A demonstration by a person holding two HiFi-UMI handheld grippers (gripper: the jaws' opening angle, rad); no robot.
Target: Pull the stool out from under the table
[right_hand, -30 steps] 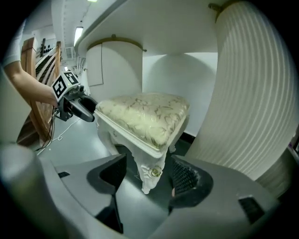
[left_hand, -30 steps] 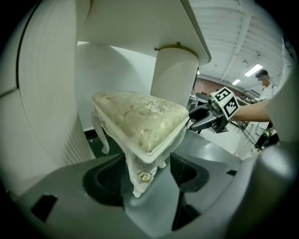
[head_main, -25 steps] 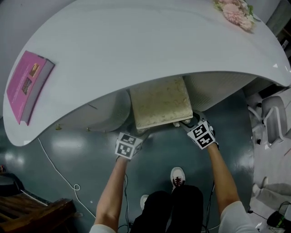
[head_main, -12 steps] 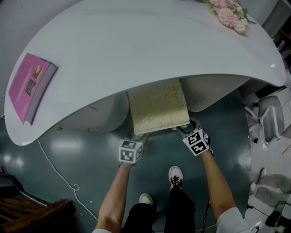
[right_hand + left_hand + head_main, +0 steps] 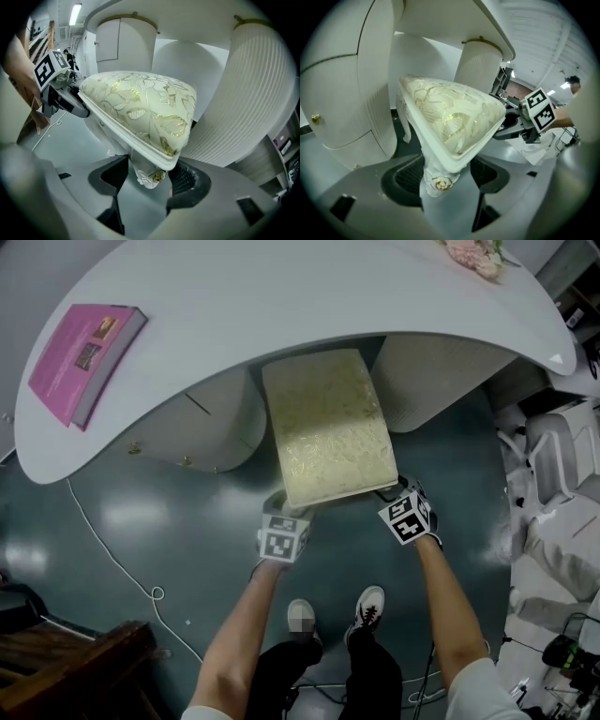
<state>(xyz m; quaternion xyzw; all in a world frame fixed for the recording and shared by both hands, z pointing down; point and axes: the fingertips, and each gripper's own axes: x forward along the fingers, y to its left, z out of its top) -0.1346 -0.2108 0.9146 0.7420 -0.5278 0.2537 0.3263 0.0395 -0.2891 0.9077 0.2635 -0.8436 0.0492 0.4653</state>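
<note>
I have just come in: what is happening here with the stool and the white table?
A person holds a gripper in each hand and is handling the cream-cushioned stool. The left gripper is closed on the left near leg just below the seat, the right gripper on the right near leg. The stool stands partly out from under the white table; its far end is under the tabletop. A pink book lies on the table, untouched.
</note>
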